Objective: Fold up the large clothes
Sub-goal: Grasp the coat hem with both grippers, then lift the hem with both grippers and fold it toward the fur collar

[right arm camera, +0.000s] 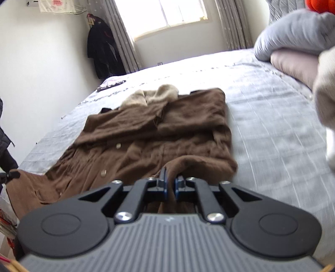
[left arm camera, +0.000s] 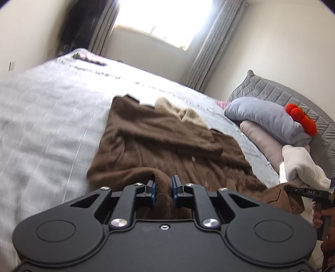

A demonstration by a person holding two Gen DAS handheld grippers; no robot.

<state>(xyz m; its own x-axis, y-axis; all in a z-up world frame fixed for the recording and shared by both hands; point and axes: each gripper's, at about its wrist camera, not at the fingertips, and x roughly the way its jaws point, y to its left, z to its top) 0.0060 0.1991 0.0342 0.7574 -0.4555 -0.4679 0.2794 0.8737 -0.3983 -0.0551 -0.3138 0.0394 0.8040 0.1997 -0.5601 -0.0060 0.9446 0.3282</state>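
Coat (right arm camera: 155, 129) first: brown, with a cream collar (right arm camera: 159, 93), it lies spread on the grey bedspread (right arm camera: 272, 129), hem toward me and collar at twelve o'clock toward the window (right arm camera: 167, 16).

My left gripper (left arm camera: 163, 186) has its jaws nearly together with a thick fold of the hem bunched between the blue pads. My right gripper (right arm camera: 170, 183) is clamped tighter still, on a thinner ridge of the same hem at the other corner. In the left view the right gripper's tip shows at three o'clock, biting the coat's corner, with my hand (left arm camera: 320, 213) behind it.

Between the two pinches the hem lifts off the bed; the rest of the coat lies flat and wrinkled. A sleeve (left arm camera: 167, 134) is folded across the chest.

Edges — in the right view the coat's right edge runs straight from one o'clock down toward my fingers, with bare bedspread beyond it. In the left view the open bedspread stretches from nine to eleven o'clock. Pillows (left arm camera: 261, 119) and a white bundle (left arm camera: 301, 165) crowd the two-to-three o'clock side there. A small dark cloth (right arm camera: 112, 83) sits at the far corner of the bed — well apart from the collar.
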